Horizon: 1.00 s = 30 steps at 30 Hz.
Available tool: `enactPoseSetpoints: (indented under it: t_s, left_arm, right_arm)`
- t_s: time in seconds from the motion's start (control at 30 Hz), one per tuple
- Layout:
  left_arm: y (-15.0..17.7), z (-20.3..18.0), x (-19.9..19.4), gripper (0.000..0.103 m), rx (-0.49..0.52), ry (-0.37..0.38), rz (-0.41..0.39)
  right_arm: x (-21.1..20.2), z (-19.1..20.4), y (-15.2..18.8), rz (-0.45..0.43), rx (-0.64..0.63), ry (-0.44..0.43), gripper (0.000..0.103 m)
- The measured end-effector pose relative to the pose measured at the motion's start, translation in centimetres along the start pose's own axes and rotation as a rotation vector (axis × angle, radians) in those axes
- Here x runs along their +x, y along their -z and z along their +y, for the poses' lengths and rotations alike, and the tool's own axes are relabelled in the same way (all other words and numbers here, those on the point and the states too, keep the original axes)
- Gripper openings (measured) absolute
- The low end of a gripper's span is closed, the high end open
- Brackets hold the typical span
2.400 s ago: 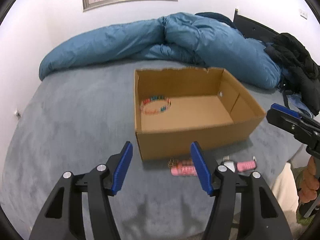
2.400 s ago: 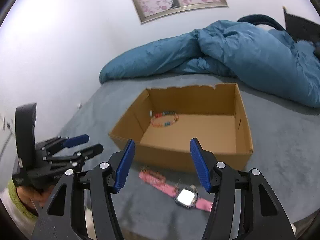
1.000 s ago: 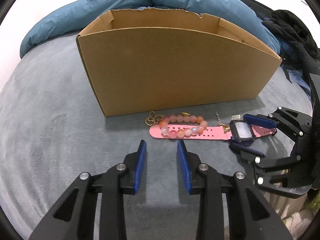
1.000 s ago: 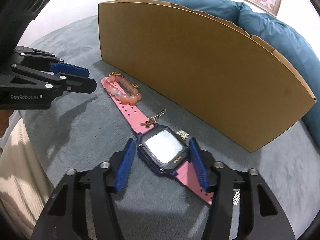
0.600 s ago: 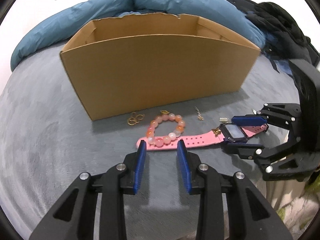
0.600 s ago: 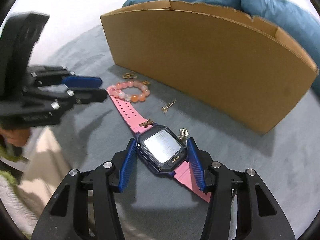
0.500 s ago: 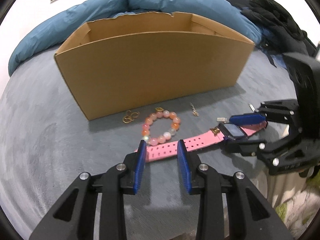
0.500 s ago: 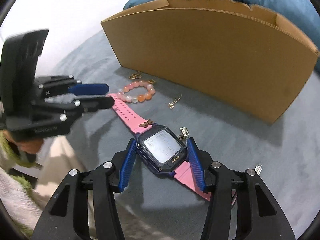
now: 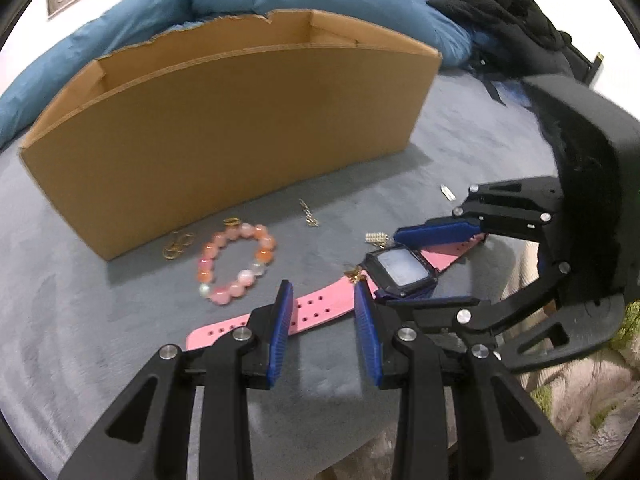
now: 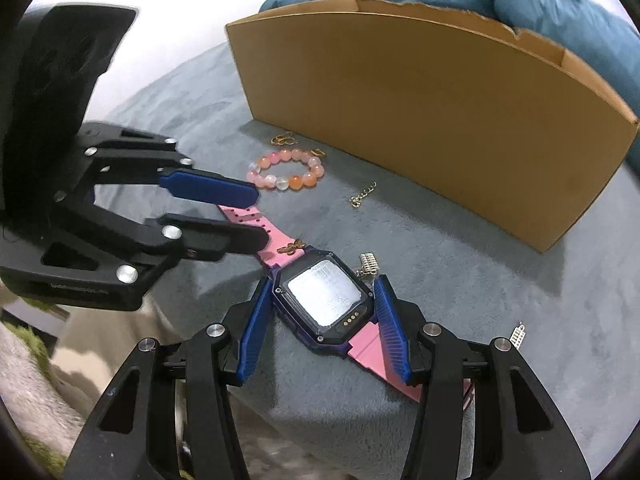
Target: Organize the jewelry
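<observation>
Where fingers [image 10: 390, 332] pinch, pink watch [image 10: 324, 300], dark case

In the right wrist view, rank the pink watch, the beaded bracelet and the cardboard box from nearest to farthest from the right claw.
1. The pink watch is nearest: its case sits between the two fingers of the right claw.
2. The beaded bracelet lies farther ahead and to the left, on the grey bedcover.
3. The cardboard box is farthest, standing behind the bracelet.

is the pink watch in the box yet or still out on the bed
Out. The watch lies on the grey bedcover in front of the box, its case between the right gripper's jaws.
</observation>
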<state>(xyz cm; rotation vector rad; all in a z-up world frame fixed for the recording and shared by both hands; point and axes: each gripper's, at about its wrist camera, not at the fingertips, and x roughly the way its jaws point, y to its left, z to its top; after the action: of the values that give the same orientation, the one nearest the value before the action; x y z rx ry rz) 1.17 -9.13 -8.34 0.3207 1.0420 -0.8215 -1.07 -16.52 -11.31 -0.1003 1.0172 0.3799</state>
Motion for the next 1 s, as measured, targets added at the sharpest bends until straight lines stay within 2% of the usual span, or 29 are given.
enactPoseSetpoints:
  t_s: [0.3, 0.5, 0.6, 0.77, 1.0]
  left_arm:
    - [-0.5, 0.1, 1.2, 0.031, 0.021, 0.005, 0.033]
    - [-1.3, 0.2, 1.9, 0.031, 0.012, -0.051, 0.023]
    - [-1.8, 0.8, 2.1, 0.031, -0.021, -0.105, 0.008]
    - [-1.8, 1.1, 0.6, 0.031, -0.026, -0.095, -0.028]
    - [0.1, 1.0, -0.3, 0.031, -0.019, -0.11, -0.016]
  right_arm:
    - [-0.1, 0.4, 0.7, -0.011, -0.06, 0.054, 0.049]
    - [-0.1, 0.8, 0.8, -0.014, -0.087, 0.079, 0.049]
    - [0.0, 0.8, 0.7, -0.016, -0.082, 0.076, 0.049]
    - [0.0, 1.1, 0.6, -0.014, -0.092, 0.081, 0.049]
    - [-2.7, -1.0, 0.2, -0.045, -0.034, 0.031, 0.051]
